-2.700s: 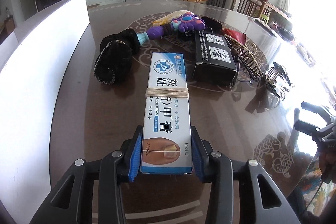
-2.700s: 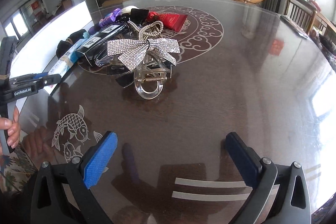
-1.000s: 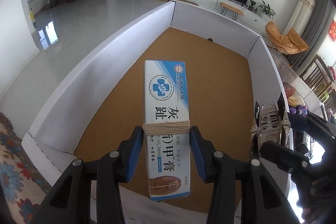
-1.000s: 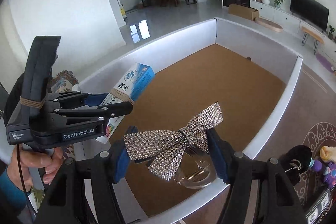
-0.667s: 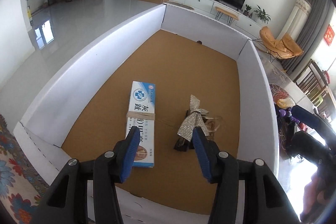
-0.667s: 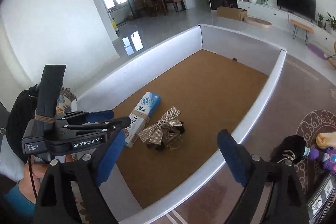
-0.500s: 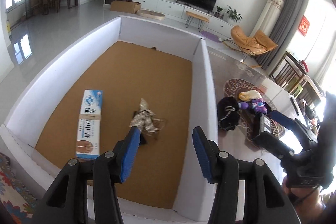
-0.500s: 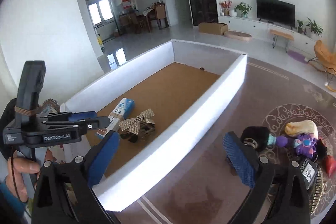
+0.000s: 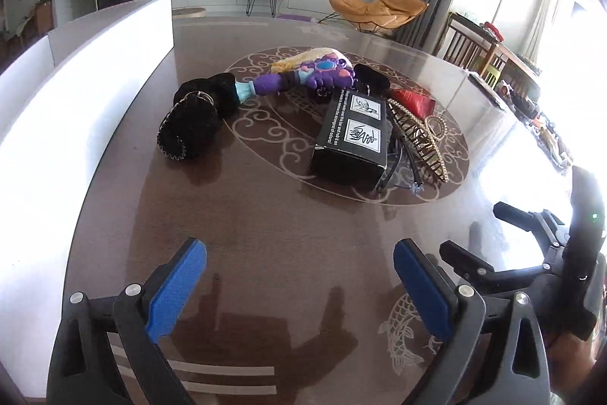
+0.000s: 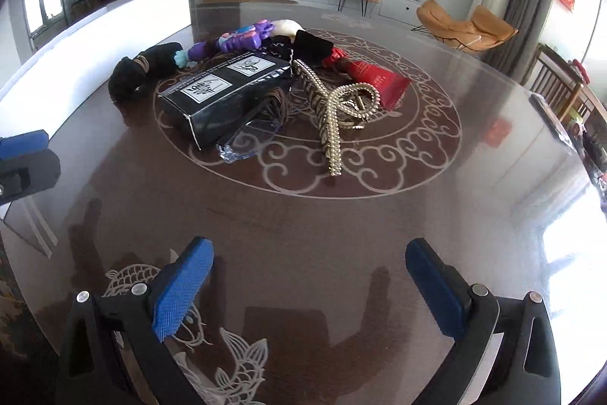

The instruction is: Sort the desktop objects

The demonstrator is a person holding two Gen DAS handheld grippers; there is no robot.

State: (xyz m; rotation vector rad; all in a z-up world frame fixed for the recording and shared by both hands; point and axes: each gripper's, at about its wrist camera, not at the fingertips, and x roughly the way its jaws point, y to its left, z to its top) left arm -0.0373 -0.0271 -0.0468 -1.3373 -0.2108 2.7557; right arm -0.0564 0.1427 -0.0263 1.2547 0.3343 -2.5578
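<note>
A pile of objects lies on the dark table [image 9: 265,234]: a black box [image 9: 351,135] [image 10: 224,90], a purple toy [image 9: 303,78] [image 10: 235,40], a black fluffy piece [image 9: 193,124] [image 10: 140,71], a gold pearl hair claw [image 10: 334,109] [image 9: 421,139], a red packet [image 9: 411,103] [image 10: 375,78] and clear glasses [image 10: 246,139]. My left gripper [image 9: 299,253] hovers short of the pile, its jaws opening with nothing between them. My right gripper [image 10: 309,249] is open and empty, likewise short of the pile.
The white wall of the sorting box [image 9: 76,101] [image 10: 95,37] runs along the table's left side. The right gripper's fingers [image 9: 493,241] show at the right of the left wrist view. A yellowish soft item [image 9: 299,57] lies behind the toy.
Both grippers swung from over the white box to over the table. The cream box and the bow clip stayed in the box, and the left jaws spread wide.
</note>
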